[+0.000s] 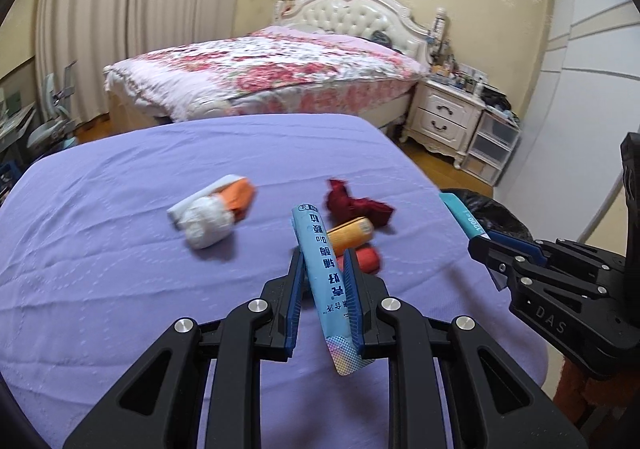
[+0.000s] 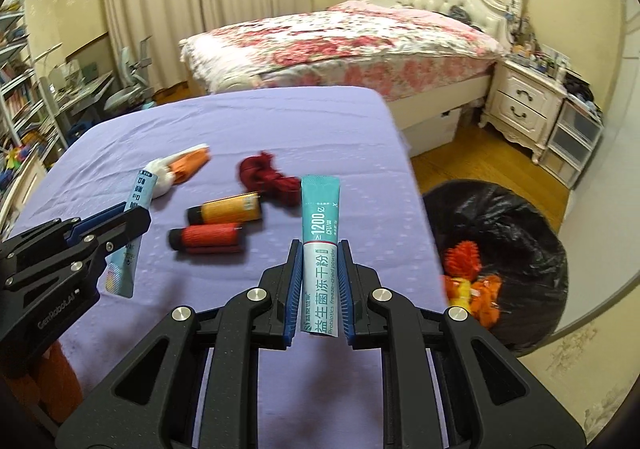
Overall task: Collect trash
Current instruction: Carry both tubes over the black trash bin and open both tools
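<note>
Left gripper (image 1: 324, 273) jaws clench a light-blue sachet (image 1: 320, 281), right gripper (image 2: 319, 277) jaws a teal-and-white sachet (image 2: 320, 249), both bound for the black-lined bin (image 2: 520, 217)

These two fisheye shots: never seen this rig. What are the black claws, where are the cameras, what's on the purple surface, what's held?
No robot arm here: a person carries a two-finger tool in each hand, with a camera on each looking along the fingers. The left tool is shut on a light blue sachet stick; the right tool is shut on a teal and white probiotics sachet. Each view also catches the other tool at its edge. On the purple cloth-covered surface lie an orange cylinder, a red cylinder, a crumpled dark red wrapper and a white and orange packet. A black-lined bin stands beside it, trash already inside.
</note>
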### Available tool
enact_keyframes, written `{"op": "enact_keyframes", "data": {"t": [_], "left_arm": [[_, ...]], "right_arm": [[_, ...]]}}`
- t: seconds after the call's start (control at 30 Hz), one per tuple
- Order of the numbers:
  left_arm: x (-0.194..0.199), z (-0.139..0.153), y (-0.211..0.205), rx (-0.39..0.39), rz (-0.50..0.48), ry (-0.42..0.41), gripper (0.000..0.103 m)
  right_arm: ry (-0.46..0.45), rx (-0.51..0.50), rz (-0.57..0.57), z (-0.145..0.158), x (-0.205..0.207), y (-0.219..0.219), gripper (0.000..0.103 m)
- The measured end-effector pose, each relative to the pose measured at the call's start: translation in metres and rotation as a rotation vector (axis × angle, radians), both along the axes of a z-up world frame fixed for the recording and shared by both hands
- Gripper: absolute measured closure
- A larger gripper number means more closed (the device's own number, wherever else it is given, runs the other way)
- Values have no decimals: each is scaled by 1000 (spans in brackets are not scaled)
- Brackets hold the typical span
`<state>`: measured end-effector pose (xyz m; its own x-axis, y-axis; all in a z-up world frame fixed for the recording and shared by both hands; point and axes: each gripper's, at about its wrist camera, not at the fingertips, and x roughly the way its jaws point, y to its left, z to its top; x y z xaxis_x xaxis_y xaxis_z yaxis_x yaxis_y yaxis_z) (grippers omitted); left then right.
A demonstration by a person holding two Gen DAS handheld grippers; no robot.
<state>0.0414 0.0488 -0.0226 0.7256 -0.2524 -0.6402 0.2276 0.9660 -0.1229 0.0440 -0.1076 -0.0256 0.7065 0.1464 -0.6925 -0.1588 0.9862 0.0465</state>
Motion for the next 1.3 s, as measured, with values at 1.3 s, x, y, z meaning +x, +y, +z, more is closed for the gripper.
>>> {"op": "enact_keyframes", "data": {"t": [1.3], "left_arm": [[101, -30, -221, 125, -275, 42, 82]], "right_arm": [[21, 13, -439, -44, 57, -189, 85]]}}
